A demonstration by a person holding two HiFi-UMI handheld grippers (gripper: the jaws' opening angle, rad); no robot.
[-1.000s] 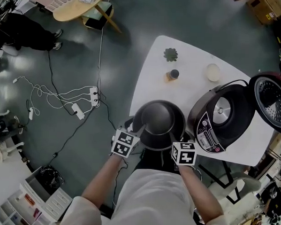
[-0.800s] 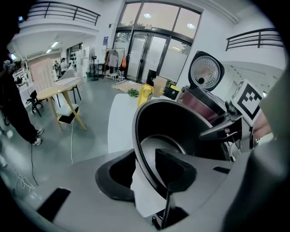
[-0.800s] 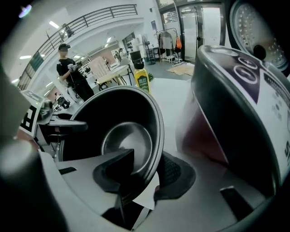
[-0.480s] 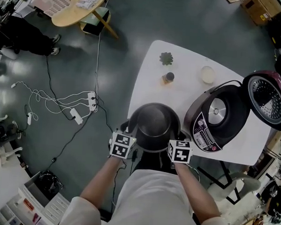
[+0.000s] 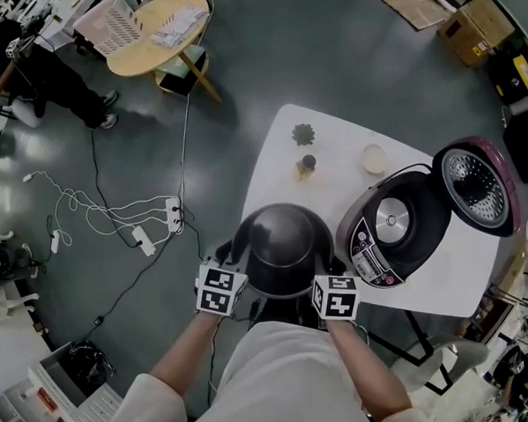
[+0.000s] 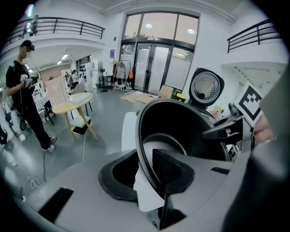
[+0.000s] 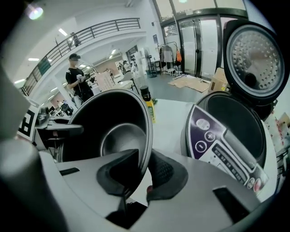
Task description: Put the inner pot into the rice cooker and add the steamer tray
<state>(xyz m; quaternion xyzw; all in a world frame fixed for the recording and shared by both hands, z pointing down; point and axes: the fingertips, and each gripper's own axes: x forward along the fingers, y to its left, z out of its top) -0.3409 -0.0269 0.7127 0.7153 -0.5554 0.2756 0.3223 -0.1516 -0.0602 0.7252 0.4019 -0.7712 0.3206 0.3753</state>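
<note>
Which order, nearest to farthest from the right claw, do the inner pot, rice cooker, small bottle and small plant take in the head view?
1. inner pot: rim in the right claw.
2. rice cooker: on the right.
3. small bottle: mid-table, beyond the pot.
4. small plant: behind the bottle.

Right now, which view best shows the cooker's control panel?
Right gripper view: the control panel is close, buttons distinct. Head view shows it small; in the left gripper view the inner pot hides it.

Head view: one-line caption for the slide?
Left tool and right tool, jaws just closed onto opposite rims, hold the inner pot at the white table's near edge beside the open rice cooker.
</note>
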